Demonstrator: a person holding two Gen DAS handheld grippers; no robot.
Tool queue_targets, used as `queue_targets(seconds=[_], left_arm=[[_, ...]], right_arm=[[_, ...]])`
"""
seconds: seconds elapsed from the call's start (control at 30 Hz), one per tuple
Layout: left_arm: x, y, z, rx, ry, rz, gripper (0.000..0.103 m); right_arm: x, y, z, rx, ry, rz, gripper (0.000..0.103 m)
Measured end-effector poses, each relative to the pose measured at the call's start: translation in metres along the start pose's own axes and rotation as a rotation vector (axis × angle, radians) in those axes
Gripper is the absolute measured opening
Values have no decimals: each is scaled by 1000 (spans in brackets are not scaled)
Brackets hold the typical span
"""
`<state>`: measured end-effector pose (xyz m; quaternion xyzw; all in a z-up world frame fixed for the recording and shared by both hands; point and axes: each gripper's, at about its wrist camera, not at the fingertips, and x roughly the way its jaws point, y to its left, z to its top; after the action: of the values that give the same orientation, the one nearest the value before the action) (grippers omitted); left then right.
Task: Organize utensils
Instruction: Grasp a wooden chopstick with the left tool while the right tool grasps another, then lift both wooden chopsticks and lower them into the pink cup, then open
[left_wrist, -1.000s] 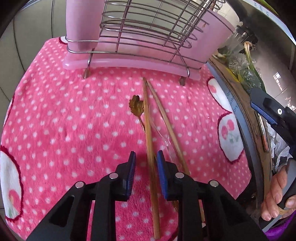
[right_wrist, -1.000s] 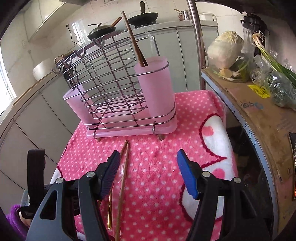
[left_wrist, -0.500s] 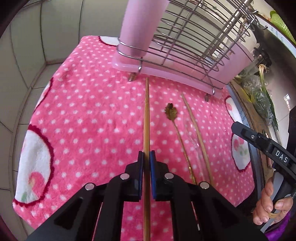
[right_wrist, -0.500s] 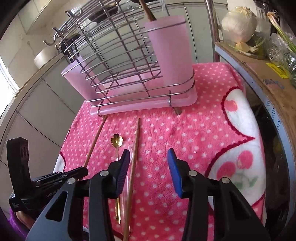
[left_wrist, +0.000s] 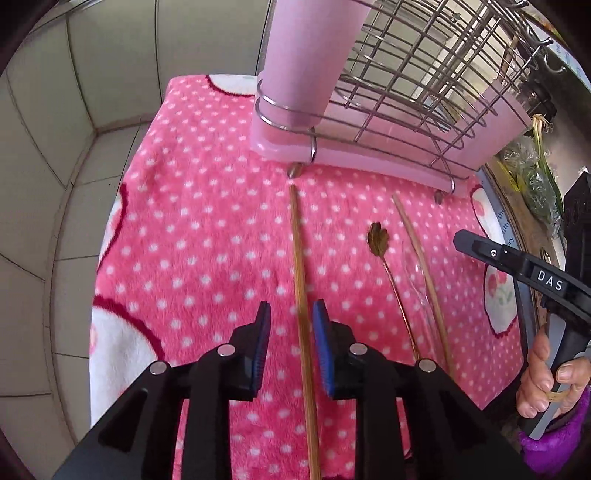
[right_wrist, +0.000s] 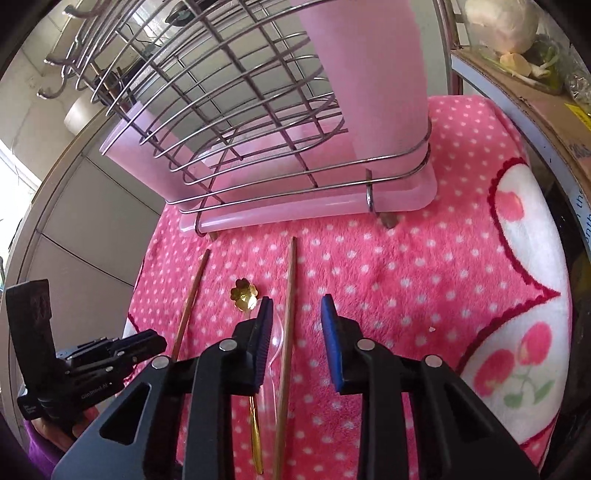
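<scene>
My left gripper (left_wrist: 291, 332) hangs over the pink dotted cloth (left_wrist: 203, 221), its jaws opening. A wooden chopstick (left_wrist: 298, 266) lies flat between the pads, untouched. To its right lie a gold flower spoon (left_wrist: 376, 240), a clear plastic spoon (left_wrist: 415, 266) and a second chopstick (left_wrist: 417, 254). My right gripper (right_wrist: 295, 332) is low over that second chopstick (right_wrist: 290, 288), its jaws closing, with gaps left on both sides. The clear spoon (right_wrist: 275, 343) and gold spoon (right_wrist: 243, 295) sit by its left pad. A wire rack on a pink tray (right_wrist: 295, 210) stands behind.
A tall pink cup (left_wrist: 306, 55) sits in the rack's end. A cardboard box (right_wrist: 517, 92) with greens and a cabbage (right_wrist: 498, 22) stands to the right of the cloth. Grey tiles (left_wrist: 55, 184) lie left. A hand (left_wrist: 543, 380) holds the right gripper's handle.
My left gripper shut on one chopstick, carried it left away from the spoons, then let go of it. My right gripper came down over the other chopstick and narrowed.
</scene>
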<state>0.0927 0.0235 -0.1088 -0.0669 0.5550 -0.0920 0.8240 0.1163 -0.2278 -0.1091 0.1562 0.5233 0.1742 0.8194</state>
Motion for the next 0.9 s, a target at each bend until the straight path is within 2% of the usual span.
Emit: queue_targets(seconds=[0.2, 0.33, 0.5, 0.57, 0.63, 0.67, 0.73, 0.77, 0.9], left_arm=[[25, -7, 38, 10, 87, 14, 23], [41, -5, 54, -15, 137, 13, 23], [58, -7, 63, -12, 179, 40, 23], [61, -9, 65, -6, 178, 50, 23], [64, -12, 68, -4, 179, 58, 20], [66, -13, 69, -6, 176, 65, 19], [66, -14, 71, 3, 164, 85, 7], [67, -13, 71, 0, 159, 78, 6], [56, -11, 70, -30, 115, 29, 5]], right_arm=[[21, 5, 11, 8, 67, 0, 27], [38, 5, 17, 20, 123, -13, 27], [55, 6, 22, 32, 153, -39, 27], [61, 9, 25, 25, 158, -49, 27], [65, 15, 26, -3, 160, -86, 15], [68, 16, 25, -11, 160, -103, 15], [72, 22, 27, -23, 157, -117, 9], [72, 25, 26, -31, 154, -118, 6], [65, 23, 21, -8, 126, -87, 6]])
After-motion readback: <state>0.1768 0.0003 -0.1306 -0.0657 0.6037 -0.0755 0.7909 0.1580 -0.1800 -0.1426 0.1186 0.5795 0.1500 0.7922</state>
